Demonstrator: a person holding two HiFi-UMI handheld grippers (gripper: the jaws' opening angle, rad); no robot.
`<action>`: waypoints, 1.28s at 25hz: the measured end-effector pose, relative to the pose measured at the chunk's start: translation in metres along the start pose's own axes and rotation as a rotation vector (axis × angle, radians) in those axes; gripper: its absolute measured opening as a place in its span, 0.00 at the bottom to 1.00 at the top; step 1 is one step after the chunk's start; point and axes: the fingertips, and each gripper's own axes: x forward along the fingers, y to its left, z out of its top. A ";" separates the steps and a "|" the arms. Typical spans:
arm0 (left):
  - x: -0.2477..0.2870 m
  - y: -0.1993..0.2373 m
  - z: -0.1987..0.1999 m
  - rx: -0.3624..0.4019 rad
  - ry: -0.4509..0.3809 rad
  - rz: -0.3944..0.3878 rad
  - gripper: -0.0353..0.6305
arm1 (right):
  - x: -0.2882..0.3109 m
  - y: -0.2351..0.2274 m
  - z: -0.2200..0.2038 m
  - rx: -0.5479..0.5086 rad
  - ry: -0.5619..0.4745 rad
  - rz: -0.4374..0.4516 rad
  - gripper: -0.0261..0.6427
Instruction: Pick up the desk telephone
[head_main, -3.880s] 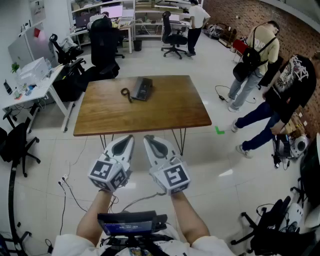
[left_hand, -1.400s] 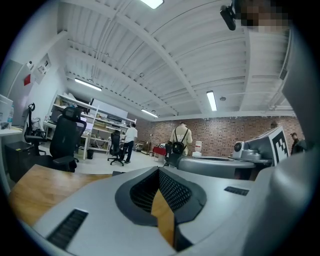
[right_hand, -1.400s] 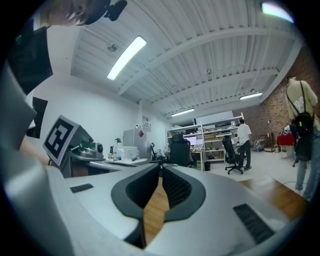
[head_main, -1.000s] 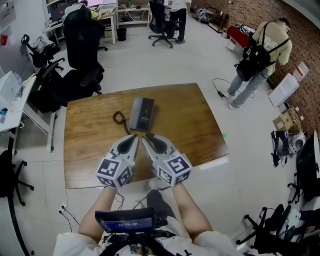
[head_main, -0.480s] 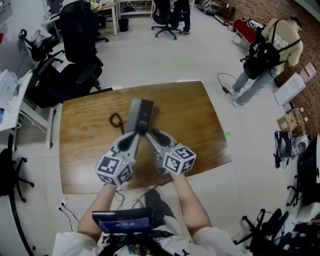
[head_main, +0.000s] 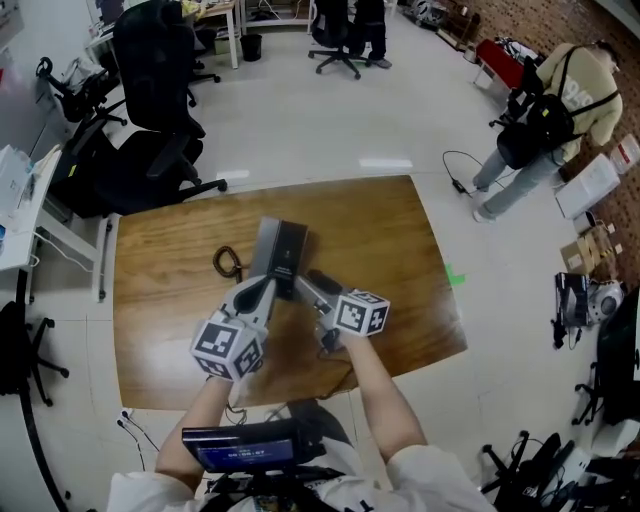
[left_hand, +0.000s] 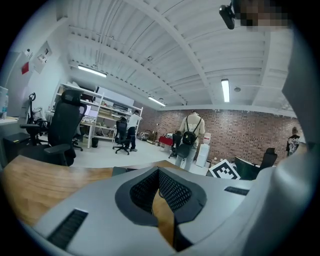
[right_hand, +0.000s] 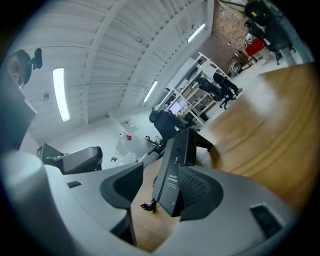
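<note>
On the table (head_main: 400, 250), the desk telephone (head_main: 283, 245) is straddled by the right gripper (head_main: 308, 282), jaws opening.
The left gripper (head_main: 264, 284) is seen closed, empty.

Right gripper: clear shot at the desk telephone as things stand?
Likely yes. The right gripper has its jaws opening, and the desk telephone has its near end between them with nothing else in the gap; the left gripper sits beside it, outside that gap.

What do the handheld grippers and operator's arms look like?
The left gripper and right gripper are light grey moulded shells with dark mesh-textured pads; each carries a white cube of black square markers. White short sleeves. The right jaws are opening, with the desk telephone between them.
</note>
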 end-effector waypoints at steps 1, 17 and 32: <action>0.003 0.003 -0.001 -0.001 0.003 0.006 0.04 | 0.005 -0.003 0.002 0.014 0.004 0.009 0.38; 0.035 0.031 -0.011 -0.024 0.023 0.058 0.04 | 0.049 -0.036 0.012 0.133 0.093 0.088 0.46; 0.036 0.044 -0.011 -0.040 0.013 0.079 0.04 | 0.077 -0.050 0.001 0.172 0.306 0.021 0.50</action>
